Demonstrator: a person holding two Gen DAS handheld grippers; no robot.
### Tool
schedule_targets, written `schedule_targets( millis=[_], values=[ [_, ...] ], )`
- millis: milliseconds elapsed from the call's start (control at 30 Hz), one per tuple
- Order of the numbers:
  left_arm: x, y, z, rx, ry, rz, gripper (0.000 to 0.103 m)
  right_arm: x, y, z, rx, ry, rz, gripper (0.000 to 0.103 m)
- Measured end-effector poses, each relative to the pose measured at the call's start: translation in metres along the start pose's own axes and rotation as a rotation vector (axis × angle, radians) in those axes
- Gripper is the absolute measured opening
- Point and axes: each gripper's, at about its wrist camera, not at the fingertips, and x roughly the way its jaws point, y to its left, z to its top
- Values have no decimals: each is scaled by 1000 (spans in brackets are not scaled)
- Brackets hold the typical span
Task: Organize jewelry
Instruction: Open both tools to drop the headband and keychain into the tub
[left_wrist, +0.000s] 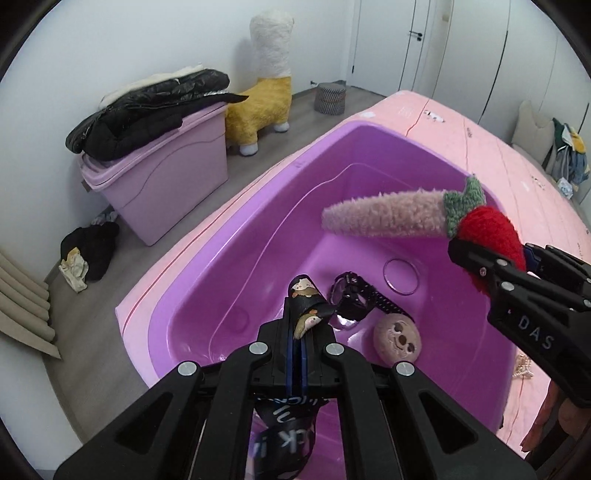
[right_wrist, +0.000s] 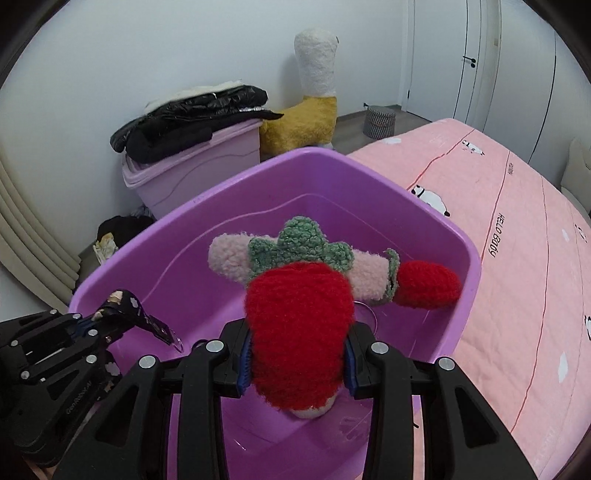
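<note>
Fuzzy strawberry headband (right_wrist: 299, 325), clamped in the right gripper (right_wrist: 297, 363), hangs over the purple bin (left_wrist: 236, 206) ready to drop; left gripper (left_wrist: 297, 350) pinches a black lanyard (left_wrist: 306, 302), apparently above the watch (left_wrist: 354, 297).

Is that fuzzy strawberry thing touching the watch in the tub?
Apart. The left wrist view shows the strawberry held up in the right gripper, clear of the watch below.

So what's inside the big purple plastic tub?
Inside the purple plastic tub: a black wristwatch, a clear ring and a pink skull-faced ball. The grippers and fuzzy strawberry toy hide the rest.
</note>
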Motion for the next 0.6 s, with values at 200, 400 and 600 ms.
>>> schedule_targets(
  millis=[200,400,600],
  values=[
    [14,-2,7,11,42,28,8,20,-4,0,32,66,-24,43],
    [10,0,3,5,22,59,84,8,-12,2,52,32,-69,64],
    [4,1,-5,0,26,75,89,-1,-23,-4,84,22,-60,64]
  ],
)
